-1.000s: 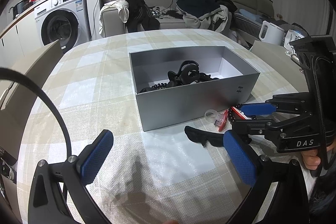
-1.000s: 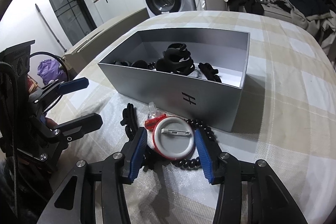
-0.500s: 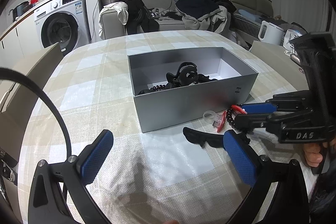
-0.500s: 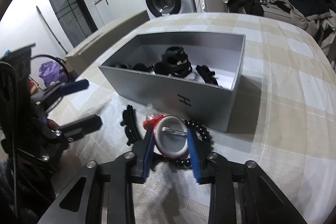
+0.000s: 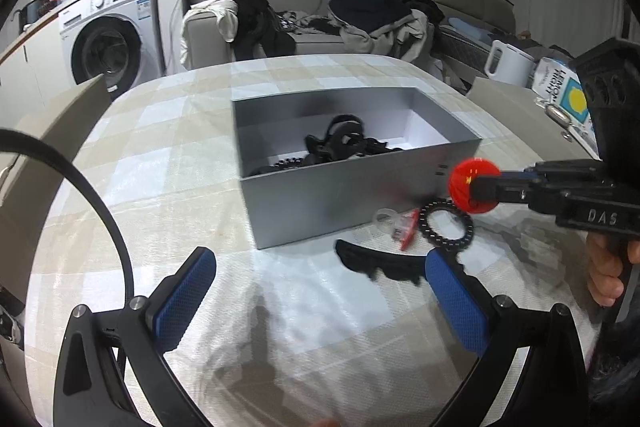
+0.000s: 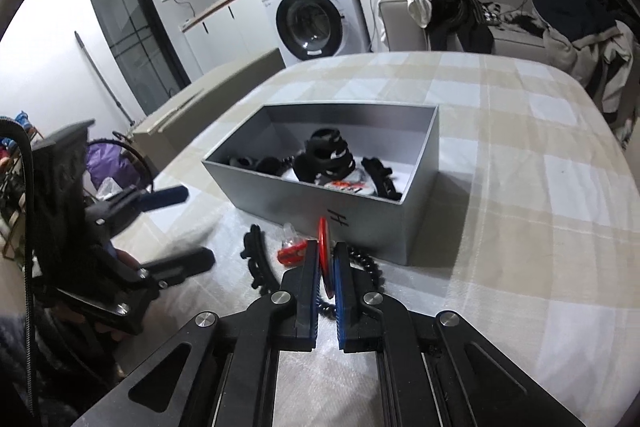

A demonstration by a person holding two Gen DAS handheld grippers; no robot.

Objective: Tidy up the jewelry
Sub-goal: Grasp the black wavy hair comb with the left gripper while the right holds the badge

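And the right gripper (image 6: pixel 327 269) has it! Its jaws have just been closing, and now they sit clamped on the red badge (image 5: pixel 474 185), pads pressing front and back so the disc stands on edge between them. A second ago that badge lay flat on the table, pin side up, with the jaws wide around it; now it is off the cloth, hanging just ahead of the fingertips, near the front wall of the grey box (image 5: pixel 340 203).

Below the tool, the black bead bracelet (image 5: pixel 446 225) that lay under the badge is uncovered and lies on the table (image 5: pixel 160 155). Just to its left are the small red clip (image 5: pixel 408 229) and the black hair comb (image 5: pixel 380 263).

The left gripper (image 5: pixel 320 299) hangs wide apart with nothing between its blue pads, and it has not budged.

So the pick is made. My read: the badge next goes up over the near wall and drops into the box, joining the black hair claw (image 6: pixel 328 159) inside. Three pieces are left outside.
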